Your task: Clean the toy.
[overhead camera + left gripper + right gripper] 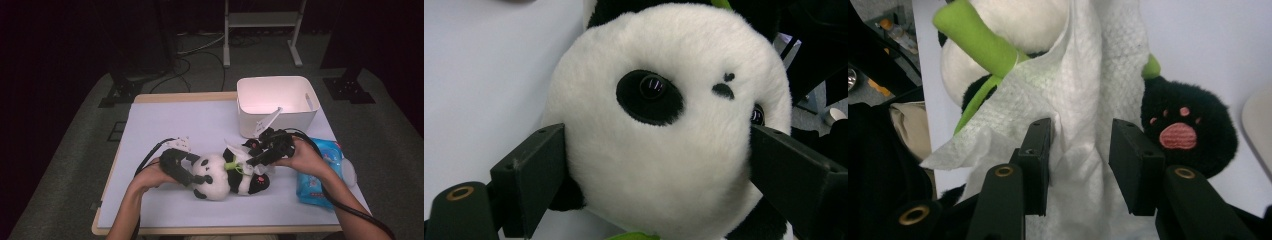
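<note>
1. Wiping was in hand: left gripper (192,172) clamped the panda (664,130) head, lying mid-table.
2. Right gripper (1080,160) jaws stood apart around the wipe (1083,95), seemingly loose.
3. Next called for regripping it.

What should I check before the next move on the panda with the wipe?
1. Left gripper clamps the panda by the head: ok.
2. Wipe between the right gripper jaws: ok.
3. Right jaws pressing on the wipe: not ok, a gap shows.
4. Wipe lies on the panda's body: ok.
5. Panda rests on the table: ok.
6. Bin clear of both hands: ok.
</note>
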The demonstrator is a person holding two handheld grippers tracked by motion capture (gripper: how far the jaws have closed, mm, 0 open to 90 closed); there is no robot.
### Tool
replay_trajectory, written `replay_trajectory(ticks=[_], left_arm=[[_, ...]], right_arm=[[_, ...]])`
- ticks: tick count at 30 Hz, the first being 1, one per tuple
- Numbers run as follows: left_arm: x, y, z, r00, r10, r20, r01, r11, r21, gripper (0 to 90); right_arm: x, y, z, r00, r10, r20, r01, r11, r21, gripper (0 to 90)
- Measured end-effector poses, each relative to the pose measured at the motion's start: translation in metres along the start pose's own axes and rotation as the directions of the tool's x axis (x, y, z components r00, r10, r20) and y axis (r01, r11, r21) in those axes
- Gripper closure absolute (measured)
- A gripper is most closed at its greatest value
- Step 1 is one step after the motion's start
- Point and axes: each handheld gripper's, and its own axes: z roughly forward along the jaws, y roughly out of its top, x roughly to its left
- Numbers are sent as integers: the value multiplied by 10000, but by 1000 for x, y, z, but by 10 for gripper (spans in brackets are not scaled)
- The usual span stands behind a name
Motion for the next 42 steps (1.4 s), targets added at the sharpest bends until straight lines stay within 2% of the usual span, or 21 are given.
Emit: replay_trajectory(ticks=[4,6,12,18,22,25,29,36,38,39,42], left_arm=[[0,1,0,10000,76,1,-76,10000,-4,107],[-1,2,1,9999,144,35,-144,9999,-42,118],[-1,6,5,9996,231,-133,-235,9993,-281,119],[-2,9,7,9995,172,-263,-180,9994,-293,118],[-2,8,7,9994,217,-270,-224,9995,-244,118],[2,6,6,9998,107,-194,-113,9995,-305,118],[2,5,6,9999,35,-157,-40,9994,-331,117],[-2,7,6,9994,289,-172,-291,9995,-124,119],[-2,7,6,9994,293,-168,-295,9995,-130,118],[-1,6,6,9996,248,-144,-250,9996,-153,119],[-1,6,6,9997,206,-138,-209,9996,-198,118]], right_arm=[[0,-3,4,9999,94,-75,-93,9999,39,635],[-1,-8,8,9989,234,-409,-231,9997,75,687],[-3,-19,7,9964,364,-763,-373,9992,-105,731],[-3,-33,2,9959,543,-717,-563,9981,-268,770],[0,-35,0,9968,504,-613,-524,9981,-311,808],[1,-31,-2,9974,415,-582,-434,9985,-318,838],[3,-21,-6,9960,210,-872,-242,9991,-358,845],[5,4,4,9973,-93,-727,75,9997,-251,844],[4,7,5,9973,-100,-729,85,9997,-217,844],[2,8,9,9978,-122,-658,129,9999,94,844],[0,5,9,9974,-18,-727,21,10000,40,844]])
